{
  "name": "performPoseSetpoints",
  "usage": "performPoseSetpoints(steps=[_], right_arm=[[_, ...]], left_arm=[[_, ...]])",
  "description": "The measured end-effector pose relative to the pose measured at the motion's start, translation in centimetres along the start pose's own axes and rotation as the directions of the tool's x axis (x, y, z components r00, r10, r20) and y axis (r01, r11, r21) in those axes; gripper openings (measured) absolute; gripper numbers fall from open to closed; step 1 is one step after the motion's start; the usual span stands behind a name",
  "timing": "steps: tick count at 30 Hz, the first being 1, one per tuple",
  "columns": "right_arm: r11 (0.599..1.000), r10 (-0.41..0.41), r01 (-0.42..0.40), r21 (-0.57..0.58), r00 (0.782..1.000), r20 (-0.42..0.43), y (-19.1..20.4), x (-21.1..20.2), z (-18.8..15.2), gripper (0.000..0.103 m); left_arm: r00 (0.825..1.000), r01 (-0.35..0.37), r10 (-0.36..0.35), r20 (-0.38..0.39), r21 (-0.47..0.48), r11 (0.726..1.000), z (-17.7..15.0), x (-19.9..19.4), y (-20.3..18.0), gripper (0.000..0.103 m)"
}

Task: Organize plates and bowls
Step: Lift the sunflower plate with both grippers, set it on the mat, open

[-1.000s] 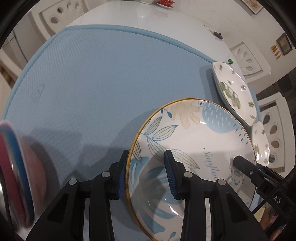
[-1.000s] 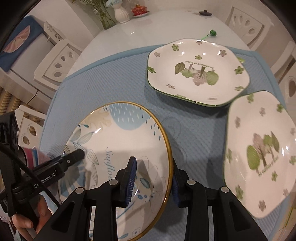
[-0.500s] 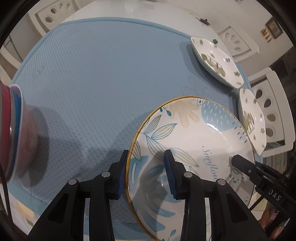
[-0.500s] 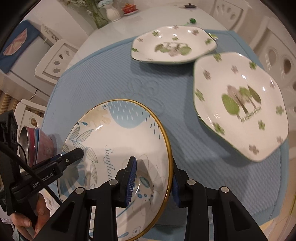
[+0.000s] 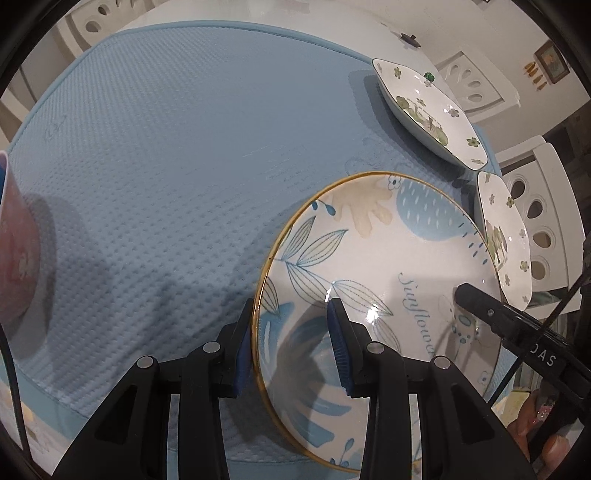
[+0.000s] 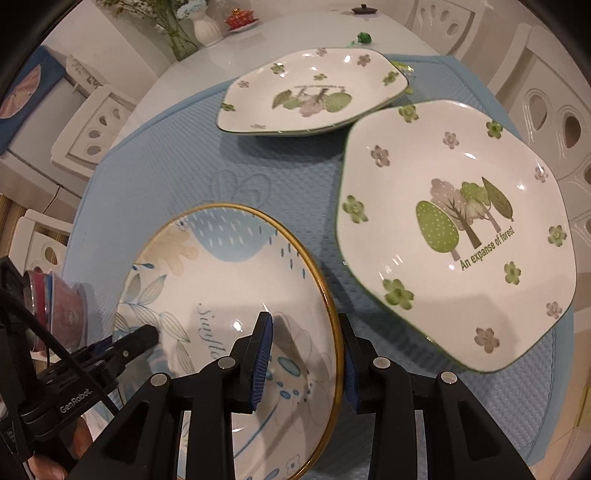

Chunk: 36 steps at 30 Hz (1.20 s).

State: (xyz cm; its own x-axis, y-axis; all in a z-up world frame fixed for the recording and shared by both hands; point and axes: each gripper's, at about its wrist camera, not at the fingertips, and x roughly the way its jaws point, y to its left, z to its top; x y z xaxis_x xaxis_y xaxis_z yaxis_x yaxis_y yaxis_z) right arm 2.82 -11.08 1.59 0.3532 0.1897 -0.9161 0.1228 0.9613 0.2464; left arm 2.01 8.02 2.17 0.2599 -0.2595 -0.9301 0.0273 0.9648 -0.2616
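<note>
A round gold-rimmed plate (image 5: 376, 280) (image 6: 229, 280) with blue leaves hangs tilted just above the blue mat (image 5: 166, 166). My left gripper (image 5: 291, 314) is shut on its left rim, one pad under the rim and one on the face. My right gripper (image 6: 304, 325) is shut on the opposite rim in the same way. Each gripper shows in the other's view, the right gripper (image 5: 476, 299) and the left gripper (image 6: 140, 338). Two white hexagonal plates with green flowers lie on the mat to the right: a near one (image 6: 454, 229) (image 5: 502, 236) and a far one (image 6: 310, 96) (image 5: 424, 107).
A stack of pink and blue bowls (image 5: 14, 251) (image 6: 62, 302) stands at the mat's left edge. White chairs (image 6: 92, 136) ring the white table. A vase (image 6: 207, 29) and a small red pot (image 6: 240, 18) stand at the far end.
Both grippers have carried the round plate together across the mat toward its near edge and slightly down. The hexagonal plates now loom closer on the right; the bowls have slid toward the left view's edge.
</note>
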Motion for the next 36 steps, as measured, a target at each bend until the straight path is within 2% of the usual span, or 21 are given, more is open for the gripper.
performPoseSetpoints(steps=[3,8,13,21,26,30,32,33,34,35,36], right_arm=[[1.000,0.015,-0.015,0.025,1.000,-0.024,-1.0,0.3,0.2,0.033],[0.999,0.039,-0.039,-0.003,0.999,0.020,-1.2,-1.6,1.0,0.033],[0.997,0.078,-0.078,-0.024,0.996,0.030,-1.7,-3.1,1.2,0.034],[0.982,0.187,-0.187,-0.031,0.982,0.014,-1.4,-4.9,0.3,0.034],[0.971,0.239,-0.239,-0.018,0.971,0.000,-2.1,-5.7,-0.7,0.035],[0.972,0.233,-0.235,0.028,0.971,0.048,-4.4,-7.0,-0.4,0.038],[0.973,0.216,-0.222,0.063,0.972,0.091,-6.3,-8.0,0.0,0.047],[0.974,0.205,-0.214,0.078,0.973,0.110,-7.2,-8.5,0.0,0.055],[0.975,0.189,-0.202,0.096,0.973,0.132,-8.2,-9.0,0.1,0.059],[0.976,0.167,-0.186,0.117,0.974,0.153,-9.3,-9.5,0.2,0.059],[0.976,0.140,-0.165,0.140,0.976,0.169,-10.5,-9.8,0.2,0.059]], left_arm=[[1.000,-0.001,0.001,0.012,0.001,1.000,0.1,-0.2,-0.2,0.033],[0.999,-0.017,0.018,0.042,-0.006,1.000,0.5,-0.7,-0.3,0.033],[0.993,-0.050,0.048,0.110,0.010,0.999,1.7,-2.8,-0.8,0.035],[0.992,-0.055,0.051,0.115,0.036,0.998,2.9,-4.1,-1.6,0.035],[0.994,-0.038,0.027,0.108,0.101,0.994,3.5,-4.6,-3.8,0.035],[0.993,-0.032,0.011,0.119,0.175,0.984,4.3,-5.2,-6.2,0.045],[0.994,-0.021,-0.002,0.111,0.205,0.979,4.7,-5.2,-7.1,0.047],[0.994,-0.009,-0.015,0.106,0.226,0.974,4.9,-5.2,-7.8,0.052],[0.994,0.008,-0.033,0.100,0.245,0.970,5.1,-5.2,-8.6,0.056],[0.994,0.026,-0.052,0.093,0.261,0.965,5.3,-5.0,-9.5,0.063],[0.994,0.045,-0.072,0.085,0.283,0.958,5.4,-4.8,-10.4,0.065]])
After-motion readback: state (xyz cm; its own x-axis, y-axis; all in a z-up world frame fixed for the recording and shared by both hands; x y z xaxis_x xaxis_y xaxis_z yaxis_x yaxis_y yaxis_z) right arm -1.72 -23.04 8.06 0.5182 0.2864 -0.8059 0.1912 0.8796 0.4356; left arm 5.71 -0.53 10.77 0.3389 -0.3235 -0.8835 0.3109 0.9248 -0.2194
